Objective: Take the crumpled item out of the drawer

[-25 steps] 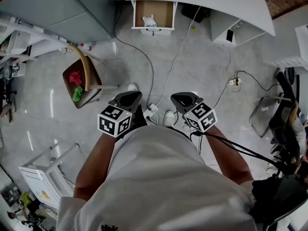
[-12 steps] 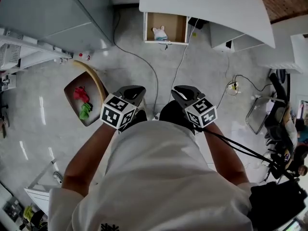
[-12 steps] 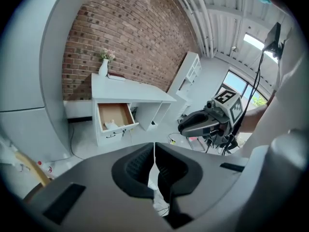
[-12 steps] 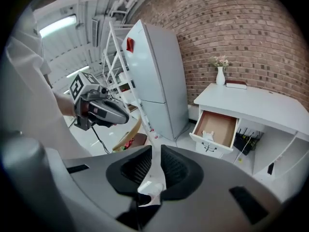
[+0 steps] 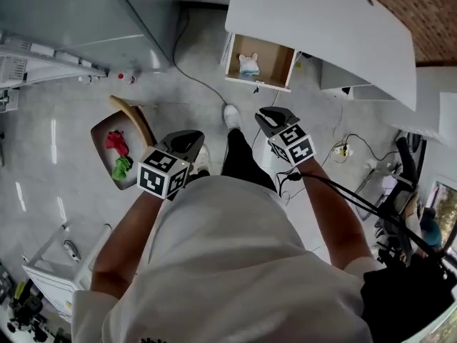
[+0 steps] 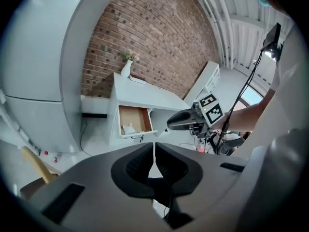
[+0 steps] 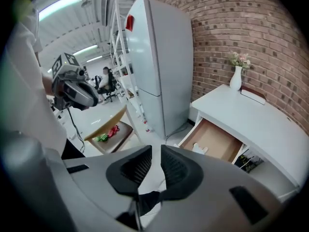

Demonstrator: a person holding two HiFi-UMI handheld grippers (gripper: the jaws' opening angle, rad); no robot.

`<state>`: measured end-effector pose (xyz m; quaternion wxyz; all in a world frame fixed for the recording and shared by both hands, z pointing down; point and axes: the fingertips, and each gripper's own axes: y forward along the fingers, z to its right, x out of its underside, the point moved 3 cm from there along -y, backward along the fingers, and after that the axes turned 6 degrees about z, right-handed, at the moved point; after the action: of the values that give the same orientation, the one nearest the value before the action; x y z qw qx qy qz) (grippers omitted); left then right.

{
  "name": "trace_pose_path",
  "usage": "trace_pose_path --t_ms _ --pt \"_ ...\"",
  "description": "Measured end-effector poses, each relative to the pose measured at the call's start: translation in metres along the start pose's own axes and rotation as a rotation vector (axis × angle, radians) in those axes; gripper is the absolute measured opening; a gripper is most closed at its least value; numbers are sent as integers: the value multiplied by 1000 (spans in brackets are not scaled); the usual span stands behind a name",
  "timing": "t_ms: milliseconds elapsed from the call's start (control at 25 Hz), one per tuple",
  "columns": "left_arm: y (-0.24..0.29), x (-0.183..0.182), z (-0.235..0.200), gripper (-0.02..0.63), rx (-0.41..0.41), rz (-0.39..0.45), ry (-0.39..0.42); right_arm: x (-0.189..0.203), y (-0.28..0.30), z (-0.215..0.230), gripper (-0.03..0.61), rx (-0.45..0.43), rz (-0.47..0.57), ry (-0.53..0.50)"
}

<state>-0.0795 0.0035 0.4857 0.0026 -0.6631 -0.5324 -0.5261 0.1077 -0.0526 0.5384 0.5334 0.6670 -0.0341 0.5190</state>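
Observation:
A white crumpled item (image 5: 248, 64) lies in the open wooden drawer (image 5: 275, 66) under the white desk (image 5: 321, 27). The left gripper view also shows the drawer (image 6: 137, 119) with the crumpled item (image 6: 128, 129) in it, and so does the right gripper view, where the crumpled item (image 7: 199, 149) lies in the drawer (image 7: 215, 140). My left gripper (image 5: 188, 139) is held over the floor, well short of the drawer, jaws shut and empty. My right gripper (image 5: 273, 115) is ahead of it and closer to the drawer, also shut on nothing.
A wooden chair (image 5: 139, 123) at the left holds a red cloth (image 5: 114, 141) and a green one (image 5: 121, 167). A grey fridge (image 5: 86, 13) stands at the far left. Cables (image 5: 203, 84) run over the floor. A vase (image 7: 236, 79) stands on the desk.
The person has walked toward the desk, so the drawer now sits closer and further right. The right gripper has moved forward ahead of the left one.

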Motion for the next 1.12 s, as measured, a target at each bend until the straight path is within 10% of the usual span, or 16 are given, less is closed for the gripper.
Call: trace_pose_path --t_ms 560,1120 --pt "165 -104 -69 26 -116 -30 -141 30 187 243 100 -113 -227 -335" --pt "224 -88 -126 26 -121 -54 -212 99 323 291 127 -120 -347 -542"
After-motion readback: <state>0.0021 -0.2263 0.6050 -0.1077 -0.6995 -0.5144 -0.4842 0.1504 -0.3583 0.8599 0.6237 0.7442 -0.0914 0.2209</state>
